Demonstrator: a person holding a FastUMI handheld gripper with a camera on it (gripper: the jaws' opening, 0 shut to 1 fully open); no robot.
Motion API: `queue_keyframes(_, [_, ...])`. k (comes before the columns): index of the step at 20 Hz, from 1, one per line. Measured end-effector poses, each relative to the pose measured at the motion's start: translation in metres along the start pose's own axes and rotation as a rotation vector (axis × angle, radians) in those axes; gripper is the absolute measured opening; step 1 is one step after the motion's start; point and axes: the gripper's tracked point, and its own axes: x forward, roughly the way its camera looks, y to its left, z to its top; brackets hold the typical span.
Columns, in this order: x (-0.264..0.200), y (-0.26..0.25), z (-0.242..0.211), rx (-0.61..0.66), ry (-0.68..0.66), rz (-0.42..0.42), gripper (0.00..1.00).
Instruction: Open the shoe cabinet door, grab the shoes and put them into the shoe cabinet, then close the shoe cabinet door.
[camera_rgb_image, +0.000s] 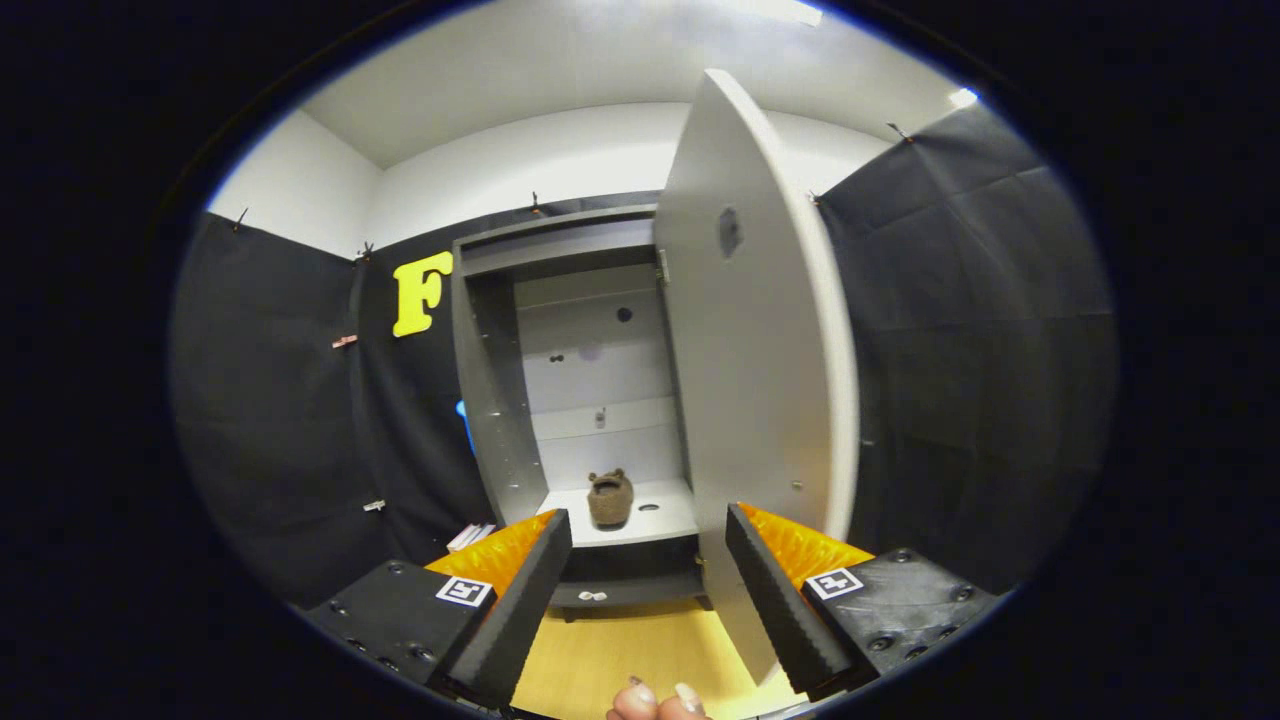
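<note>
The claw (648, 585) is being held spread and empty; the stiff, light door (745, 400) is probably best pushed at its free edge.

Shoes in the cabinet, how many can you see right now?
1. A brown fuzzy shoe stands on the cabinet's bottom shelf, beyond the open gripper. The open door may hide another.

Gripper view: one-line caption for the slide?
Open gripper faces the shoe cabinet, door swung open, one brown shoe on its lower shelf.
</note>
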Motion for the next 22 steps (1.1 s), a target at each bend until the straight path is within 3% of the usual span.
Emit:
queue_keyframes(5, [-0.026,-0.062,0.009,-0.05,-0.013,-0.085,0.98])
queue_keyframes(10, [-0.026,-0.114,0.014,-0.085,-0.016,-0.118,0.98])
queue_keyframes(14, [-0.006,-0.145,0.004,-0.04,0.025,-0.084,0.98])
queue_keyframes(22, [0.033,-0.149,-0.008,-0.041,0.059,0.013,0.98])
